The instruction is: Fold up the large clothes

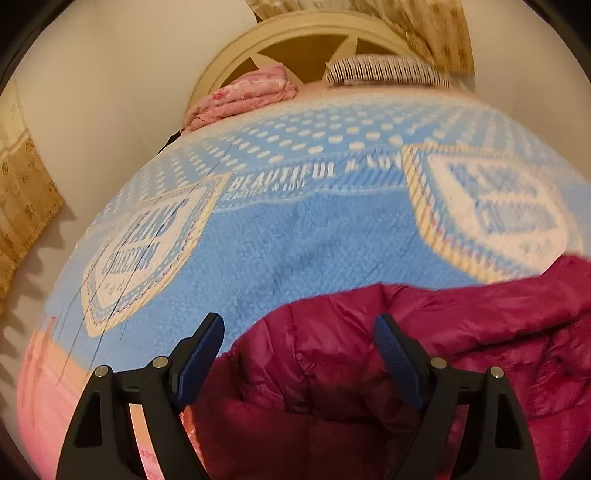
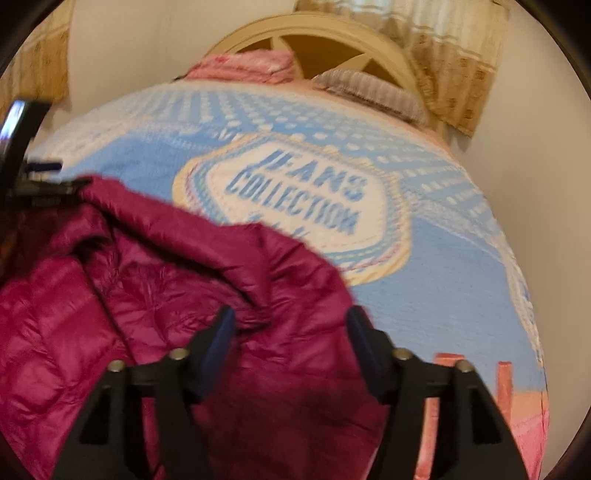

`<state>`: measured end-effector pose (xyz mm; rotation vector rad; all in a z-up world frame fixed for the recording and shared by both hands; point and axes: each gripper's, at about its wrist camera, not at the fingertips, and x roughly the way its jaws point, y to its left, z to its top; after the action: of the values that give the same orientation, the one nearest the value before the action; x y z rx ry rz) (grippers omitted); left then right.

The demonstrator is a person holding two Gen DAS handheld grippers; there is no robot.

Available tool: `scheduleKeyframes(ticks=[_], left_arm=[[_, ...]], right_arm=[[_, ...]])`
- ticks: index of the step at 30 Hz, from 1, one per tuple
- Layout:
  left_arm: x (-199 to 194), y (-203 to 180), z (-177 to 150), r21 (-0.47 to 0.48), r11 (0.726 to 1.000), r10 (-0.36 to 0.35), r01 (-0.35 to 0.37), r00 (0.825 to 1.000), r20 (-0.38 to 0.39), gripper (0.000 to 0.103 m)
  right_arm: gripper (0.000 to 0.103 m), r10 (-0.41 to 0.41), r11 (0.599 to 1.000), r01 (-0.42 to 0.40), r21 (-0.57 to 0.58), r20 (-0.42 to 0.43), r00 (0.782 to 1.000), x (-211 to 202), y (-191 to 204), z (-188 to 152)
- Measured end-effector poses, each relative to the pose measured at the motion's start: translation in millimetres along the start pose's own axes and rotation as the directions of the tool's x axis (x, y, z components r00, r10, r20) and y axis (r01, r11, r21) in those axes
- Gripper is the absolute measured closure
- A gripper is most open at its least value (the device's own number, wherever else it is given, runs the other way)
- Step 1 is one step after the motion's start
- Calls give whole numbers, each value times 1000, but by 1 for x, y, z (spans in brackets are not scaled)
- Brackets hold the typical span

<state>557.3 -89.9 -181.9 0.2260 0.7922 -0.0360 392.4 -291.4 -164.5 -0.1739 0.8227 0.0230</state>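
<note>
A bed fills both views, covered by a blue blanket printed with white dots, crest patches reading "JEANS COLLECTION" and the line "BEAUTIFUL & LOVE"; its near edge turns pink and orange. Pale walls surround the bed, with patterned tan curtains behind the head and at the left side. A cream arched headboard with spokes stands at the far end. Against it lie a folded pink quilt and, to its right, a striped pillow.

A magenta quilted jacket lies crumpled on the near part of the blanket, spread between the two views.

The left hand-held gripper hangs above the jacket with its jaws wide apart, holding nothing. The right hand-held gripper is likewise spread open over the jacket's edge.
</note>
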Motion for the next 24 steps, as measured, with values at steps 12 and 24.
scheduleKeyframes(ticks=[12, 24], left_arm=[[4, -47, 38, -29, 999, -30, 30, 1000, 5, 19], [32, -62, -12, 2, 999, -34, 35, 997, -64, 19]], right_arm=[[36, -2, 951, 2, 309, 1, 1000, 39, 15, 66], [36, 65, 950, -40, 310, -70, 995, 76, 33, 23]])
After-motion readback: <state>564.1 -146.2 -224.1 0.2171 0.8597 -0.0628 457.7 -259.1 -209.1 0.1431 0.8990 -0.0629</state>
